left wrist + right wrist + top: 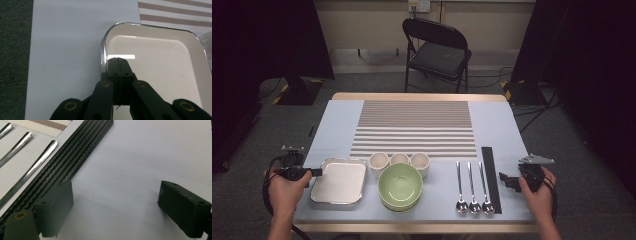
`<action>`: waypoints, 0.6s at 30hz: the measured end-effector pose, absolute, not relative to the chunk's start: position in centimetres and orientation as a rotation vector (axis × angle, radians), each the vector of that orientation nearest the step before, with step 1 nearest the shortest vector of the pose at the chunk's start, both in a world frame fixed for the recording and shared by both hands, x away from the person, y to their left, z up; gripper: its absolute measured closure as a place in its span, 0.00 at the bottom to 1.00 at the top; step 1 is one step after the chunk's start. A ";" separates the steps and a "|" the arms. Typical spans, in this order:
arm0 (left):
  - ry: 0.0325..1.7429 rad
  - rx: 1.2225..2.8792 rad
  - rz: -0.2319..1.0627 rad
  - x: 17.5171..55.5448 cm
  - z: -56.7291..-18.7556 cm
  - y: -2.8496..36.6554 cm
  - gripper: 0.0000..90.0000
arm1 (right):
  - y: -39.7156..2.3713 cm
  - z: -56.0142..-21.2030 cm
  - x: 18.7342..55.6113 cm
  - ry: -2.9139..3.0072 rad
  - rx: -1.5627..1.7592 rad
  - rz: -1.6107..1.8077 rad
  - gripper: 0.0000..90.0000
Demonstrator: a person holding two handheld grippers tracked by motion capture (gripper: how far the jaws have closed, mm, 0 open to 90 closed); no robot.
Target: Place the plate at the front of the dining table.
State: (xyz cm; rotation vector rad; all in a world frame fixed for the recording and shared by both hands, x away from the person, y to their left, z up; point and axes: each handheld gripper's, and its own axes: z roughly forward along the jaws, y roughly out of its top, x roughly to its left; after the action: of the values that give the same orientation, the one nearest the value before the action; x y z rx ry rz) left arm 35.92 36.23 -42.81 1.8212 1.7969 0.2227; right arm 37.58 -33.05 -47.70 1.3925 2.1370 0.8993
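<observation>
**Steel tray at the closed left tongs, right tongs parted beside the black strip**

Steel rim first: from the high view I see the tray (339, 181) at about 8 o'clock on the pale blue table cover (497, 120), and my left gripper (314, 172) reaches level toward it from 9 o'clock, its tips at the tray's left edge. The left hand (287, 190) wraps the handle, forearm coming up from the bottom edge, cable looping beneath the wrist.

In the left gripper view the jaws are pressed together with nothing between them, tips over the tray's near rim (103, 52). Whether they touch the rim or hover just above it I cannot tell. The tray's far right corner is cut off there.

My right gripper (507, 181) sits at 4 o'clock, held by the right hand (537, 189), pointing toward 9 o'clock. Its jaws stand well apart over bare cover, holding nothing. In the right gripper view one jaw lies just beside the black strip (75, 155); contact is hard to judge.

Three spoons (474, 190) lie just left of that strip, their bowls cut off in the right gripper view. A green bowl (400, 185) sits right of the tray, partly hiding three small cups (399, 160) behind it, with the striped mat (414, 127) beyond.
</observation>
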 end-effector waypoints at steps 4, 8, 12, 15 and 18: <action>1.806 1.813 0.230 36.0 -42.6 36.2 1.00 | -33.1 -47.7 37.6 2.137 1.392 0.899 0.13; 1.806 1.793 0.216 35.9 -42.3 36.5 1.00 | -33.0 -47.7 37.6 2.137 1.392 0.899 0.13; 1.812 1.790 0.257 35.8 -42.3 36.8 1.00 | -33.0 -47.7 37.6 2.137 1.392 0.899 0.13; 1.817 1.793 0.284 35.8 -42.1 36.8 0.95 | -33.0 -47.7 37.6 2.137 1.392 0.899 0.13; 1.824 1.812 0.278 35.8 -42.2 36.8 0.95 | -33.0 -47.7 37.6 2.137 1.392 0.899 0.13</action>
State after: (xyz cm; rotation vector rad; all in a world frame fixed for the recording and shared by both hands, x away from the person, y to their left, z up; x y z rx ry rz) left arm 35.79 36.82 -42.21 1.8121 1.8235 0.2779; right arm 37.58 -33.04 -47.70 1.3921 2.1369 0.8991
